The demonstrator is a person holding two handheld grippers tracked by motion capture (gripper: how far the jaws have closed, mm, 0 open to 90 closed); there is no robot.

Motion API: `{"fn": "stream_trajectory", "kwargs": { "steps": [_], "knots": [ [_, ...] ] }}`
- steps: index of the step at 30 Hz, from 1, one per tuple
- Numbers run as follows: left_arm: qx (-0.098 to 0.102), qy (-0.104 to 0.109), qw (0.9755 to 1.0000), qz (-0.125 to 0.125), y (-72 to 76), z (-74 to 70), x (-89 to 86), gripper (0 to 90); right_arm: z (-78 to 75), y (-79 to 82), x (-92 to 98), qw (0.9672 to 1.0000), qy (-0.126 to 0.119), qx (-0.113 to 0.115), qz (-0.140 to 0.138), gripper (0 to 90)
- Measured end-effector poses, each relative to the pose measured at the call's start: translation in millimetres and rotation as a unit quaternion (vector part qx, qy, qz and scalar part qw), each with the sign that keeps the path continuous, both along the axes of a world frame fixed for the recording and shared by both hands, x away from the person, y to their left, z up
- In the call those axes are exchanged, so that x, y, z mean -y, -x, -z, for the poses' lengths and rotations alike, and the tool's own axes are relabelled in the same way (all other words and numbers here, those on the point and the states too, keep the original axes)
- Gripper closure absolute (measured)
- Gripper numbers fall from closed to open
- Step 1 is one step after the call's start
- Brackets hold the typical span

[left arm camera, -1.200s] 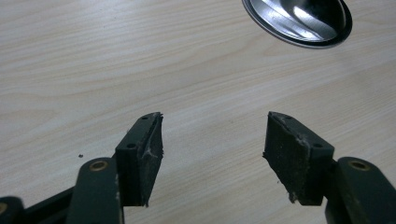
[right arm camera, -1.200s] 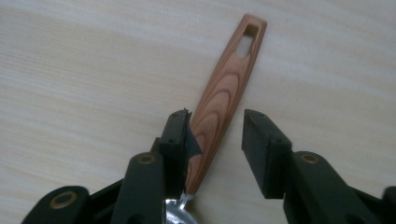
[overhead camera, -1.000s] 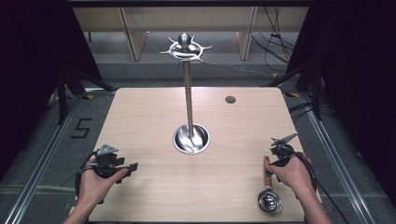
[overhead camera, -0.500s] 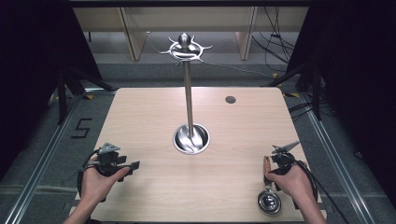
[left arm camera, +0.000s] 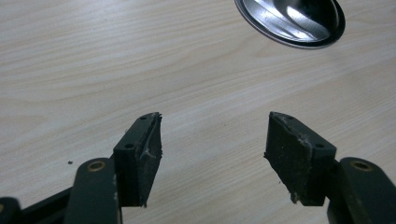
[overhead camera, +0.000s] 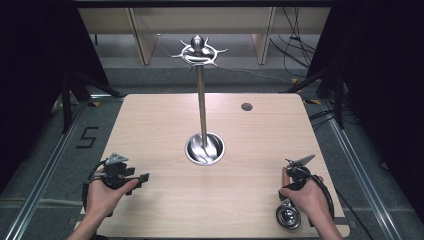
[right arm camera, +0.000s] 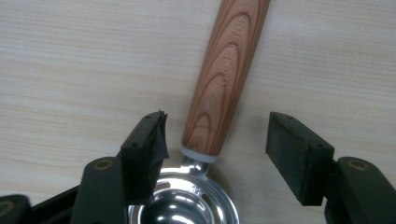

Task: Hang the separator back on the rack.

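Observation:
A utensil with a wooden handle (right arm camera: 224, 74) and a shiny metal bowl (right arm camera: 184, 205) lies flat near the table's front right corner, and the high view also catches its bowl (overhead camera: 288, 217). My right gripper (right arm camera: 215, 149) is open, with one jaw on each side of the handle's bowl end and neither touching it. The person's right hand (overhead camera: 306, 195) covers the handle from above. My left gripper (overhead camera: 141, 180) sits low over the front left of the table, open, and nothing lies between its jaws in the left gripper view (left arm camera: 215, 140).
A metal stand rises from a round dished base (overhead camera: 204, 149) at the table's middle, with a tall pole (overhead camera: 201, 100) and a ring of hooks on top (overhead camera: 198, 50). A small dark hole (overhead camera: 246, 106) marks the back right. The base's rim (left arm camera: 289, 28) lies ahead of the left gripper.
The right hand and gripper have shifted a little toward the table's front edge, closer over the utensil. The left gripper has stayed put.

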State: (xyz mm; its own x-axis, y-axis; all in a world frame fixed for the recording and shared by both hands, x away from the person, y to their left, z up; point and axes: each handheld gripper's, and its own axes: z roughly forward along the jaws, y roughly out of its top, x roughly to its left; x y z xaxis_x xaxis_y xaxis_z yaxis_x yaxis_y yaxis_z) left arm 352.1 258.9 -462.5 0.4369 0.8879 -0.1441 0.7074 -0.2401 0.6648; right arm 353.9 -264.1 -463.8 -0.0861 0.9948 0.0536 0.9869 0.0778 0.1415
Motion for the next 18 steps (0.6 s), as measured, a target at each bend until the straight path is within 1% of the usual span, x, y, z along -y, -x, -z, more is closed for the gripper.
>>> {"fn": "stream_trajectory", "kwargs": {
  "steps": [1, 2, 3, 4, 5, 6, 7, 8, 9, 10, 11, 12, 13, 14, 16, 17, 18],
  "knots": [
    [0.000, 0.001, 1.0000, -0.001, -0.3, 0.9, 0.1, 35.4, -0.3, -1.3, -1.0, 0.9999, 0.001, -0.010, 0.009, 41.3],
    [-0.004, 0.001, 1.0000, -0.002, -0.4, 1.2, 0.1, 35.4, 1.0, -1.4, 0.9, 0.9998, 0.011, -0.011, -0.008, 42.9],
    [-0.004, -0.002, 1.0000, -0.002, -0.4, 1.5, -0.2, 35.4, 1.4, -1.4, -0.7, 0.9999, 0.010, -0.009, 0.001, 43.8],
    [-0.003, -0.001, 1.0000, -0.002, -0.2, 1.7, -0.1, 35.4, 3.3, -1.8, -1.0, 0.9999, 0.010, -0.008, -0.003, 44.6],
    [0.000, -0.001, 1.0000, -0.003, 0.3, 2.0, 0.3, 35.3, 4.1, -1.4, -2.4, 0.9999, 0.011, -0.009, -0.001, 45.8],
    [-0.001, -0.001, 1.0000, -0.001, 0.4, 1.7, 0.1, 35.3, 4.6, -2.3, -3.5, 0.9997, 0.014, -0.017, -0.003, 46.5],
    [-0.002, -0.001, 1.0000, 0.000, 0.6, 1.2, -0.1, 35.2, 6.0, -2.2, -4.1, 0.9999, 0.009, -0.013, -0.005, 46.9],
    [0.000, 0.001, 1.0000, -0.001, 0.9, 1.1, 0.1, 35.2, 6.8, -1.9, -5.3, 0.9999, 0.011, -0.009, -0.001, 47.3],
    [0.000, 0.001, 1.0000, 0.000, 0.9, 1.0, 0.0, 35.1, 5.0, -2.9, -6.2, 0.9994, 0.022, -0.026, -0.007, 47.6],
    [0.000, 0.001, 1.0000, 0.001, 0.9, 1.0, 0.0, 35.0, 5.7, -2.4, -7.5, 0.9995, 0.024, -0.021, -0.008, 48.2],
    [0.000, 0.000, 1.0000, 0.001, 0.9, 1.0, -0.1, 35.0, 5.9, -2.8, -6.1, 0.9989, 0.030, -0.027, -0.025, 48.7],
    [-0.001, 0.000, 1.0000, 0.001, 0.9, 1.0, -0.1, 35.0, 6.6, -2.6, -8.4, 0.9990, 0.031, -0.026, -0.019, 49.0],
    [-0.003, -0.001, 1.0000, 0.003, 1.2, 0.5, 0.0, 34.9, 6.8, -2.6, -10.5, 0.9993, 0.028, -0.024, -0.008, 50.0],
    [-0.003, -0.002, 1.0000, 0.004, 1.6, 0.3, 0.3, 34.9, 7.1, -2.7, -11.4, 0.9990, 0.029, -0.032, -0.007, 50.5],
    [-0.001, 0.001, 1.0000, 0.007, 1.8, 0.4, 0.9, 34.8, 8.5, -3.0, -12.6, 0.9991, 0.029, -0.030, -0.002, 51.8],
    [-0.005, 0.002, 0.9999, 0.010, 1.9, 0.0, 0.9, 34.8, 9.3, -3.6, -7.8, 0.9977, 0.042, -0.033, -0.041, 51.9],
    [-0.003, 0.004, 1.0000, 0.008, 2.1, 0.4, 1.2, 34.7, 8.6, -3.6, -11.5, 0.9987, 0.037, -0.031, -0.020, 52.2]
  ]
}}
